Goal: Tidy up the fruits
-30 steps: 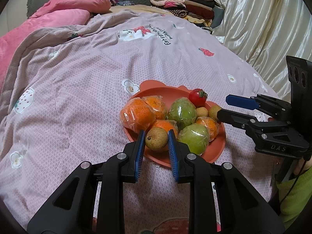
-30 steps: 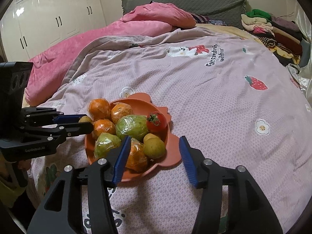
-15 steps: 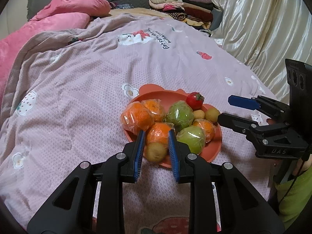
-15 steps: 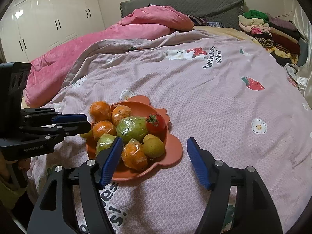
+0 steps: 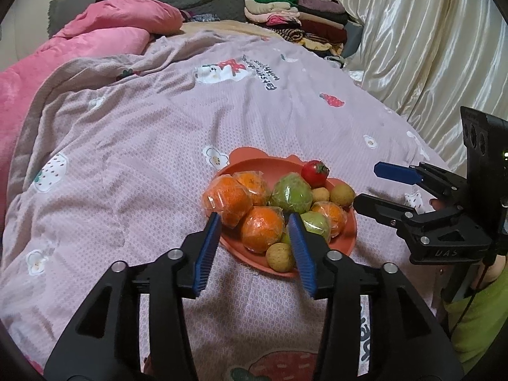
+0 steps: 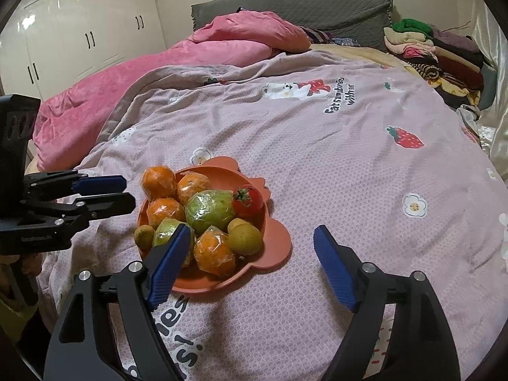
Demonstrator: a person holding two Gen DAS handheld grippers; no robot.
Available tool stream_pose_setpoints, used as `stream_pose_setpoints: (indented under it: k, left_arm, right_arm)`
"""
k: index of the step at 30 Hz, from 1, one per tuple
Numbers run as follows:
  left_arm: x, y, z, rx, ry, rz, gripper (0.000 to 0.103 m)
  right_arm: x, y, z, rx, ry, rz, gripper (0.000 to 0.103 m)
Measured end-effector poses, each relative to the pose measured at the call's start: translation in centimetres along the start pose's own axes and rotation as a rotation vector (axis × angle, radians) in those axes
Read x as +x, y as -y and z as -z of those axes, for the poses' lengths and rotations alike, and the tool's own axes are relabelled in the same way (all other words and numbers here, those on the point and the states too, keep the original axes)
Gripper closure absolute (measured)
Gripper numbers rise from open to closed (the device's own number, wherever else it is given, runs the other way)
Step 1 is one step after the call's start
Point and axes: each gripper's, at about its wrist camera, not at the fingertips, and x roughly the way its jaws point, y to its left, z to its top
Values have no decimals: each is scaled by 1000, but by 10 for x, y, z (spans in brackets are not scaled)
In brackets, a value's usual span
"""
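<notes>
While left gripper [image 5: 254, 222] opens off brown fruit [image 5: 280, 256] | right gripper [image 6: 254, 235] widening, empty | "UAS" on body

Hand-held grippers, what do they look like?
Each hand-held gripper, left and right, is a black plastic frame with silver screws and two fingers lined with ridged blue pads. Seen from the side, each carries a black box with oval holes. The person wears a yellow-green sleeve.

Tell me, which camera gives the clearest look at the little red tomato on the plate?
The right wrist view. There the tomato sits in the open beside the big green fruit, its leafy top plain. In the left wrist view the tomato shows too, but at the plate's far side, farther from the camera.
</notes>
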Motion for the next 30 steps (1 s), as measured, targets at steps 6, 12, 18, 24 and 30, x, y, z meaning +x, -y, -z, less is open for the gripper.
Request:
stream_pose_setpoints:
  k: [6, 12, 18, 24, 30]
  left_arm:
    - [-17, -1, 5, -11, 33, -22, 45]
    - [-33, 1, 20, -29, 32, -38, 23]
    - [-46, 7, 33, -43, 55, -73, 10]
    - [-58, 15, 55, -54, 54, -82, 10]
    - [-59, 21, 75, -63, 33, -77, 10]
  right_arm:
    - [-11, -5, 1, -7, 20, 22, 15]
    - [-29, -17, 7, -27, 36, 29, 8]
    - [-45, -24, 24, -12, 26, 32, 5]
    - [-55, -29, 48, 16, -1, 49, 5]
    - [-63, -39, 64, 9, -17, 66, 5]
